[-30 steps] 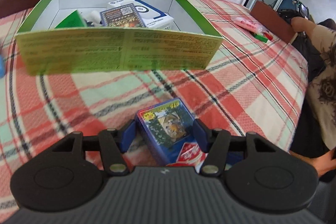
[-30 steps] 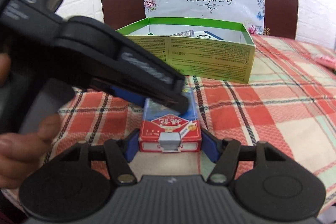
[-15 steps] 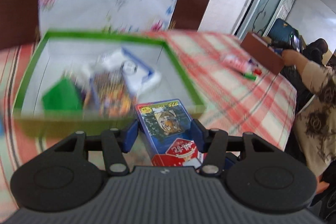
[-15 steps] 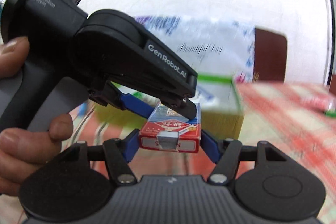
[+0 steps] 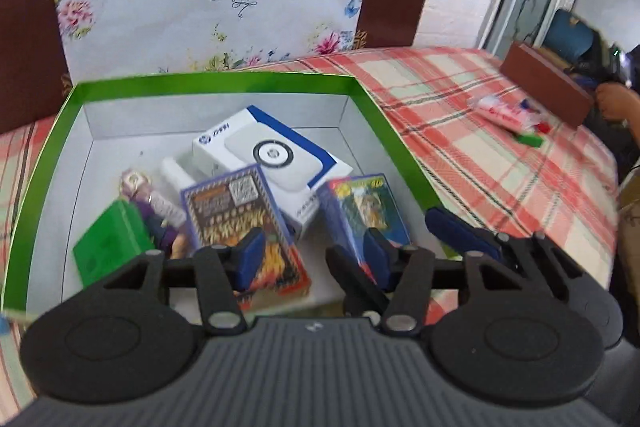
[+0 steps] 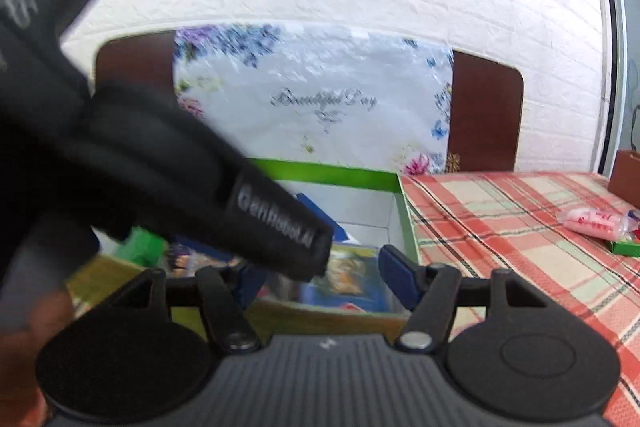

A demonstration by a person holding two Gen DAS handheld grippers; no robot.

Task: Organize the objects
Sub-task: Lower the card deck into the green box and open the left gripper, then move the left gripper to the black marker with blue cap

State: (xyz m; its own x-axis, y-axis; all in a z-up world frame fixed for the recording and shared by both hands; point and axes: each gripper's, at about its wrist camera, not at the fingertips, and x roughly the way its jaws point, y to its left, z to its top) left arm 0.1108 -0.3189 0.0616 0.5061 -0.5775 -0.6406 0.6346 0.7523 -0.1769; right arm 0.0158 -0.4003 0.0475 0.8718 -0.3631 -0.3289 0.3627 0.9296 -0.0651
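Both grippers have carried the blue card pack [image 5: 366,211] off the checked worktop [image 5: 480,147] and over the near wall of the green box [image 5: 216,81]. It now sits inside the box's outline, close to the right-hand wall and just beside the white box [image 5: 272,155]. Whether it already rests on the floor of the box I cannot tell.

From where I stand, the left gripper [image 5: 314,253] has just been opening. Its fingers are released, and the blue pack lies off behind the right-hand one rather than pressed between them. What shows in the gap is the orange card pack [image 5: 236,211], lying lower down in the box. The right gripper [image 6: 322,275] appears clenched across the blue pack, though that view is blurred and the other gripper's body hides part of it.

This looks like the placing step, nearly finished. I would say the next move is to lower the pack into the bare strip between the white box and the right wall. After that the right fingers let go and both grippers lift straight out without knocking the wall or the orange pack.
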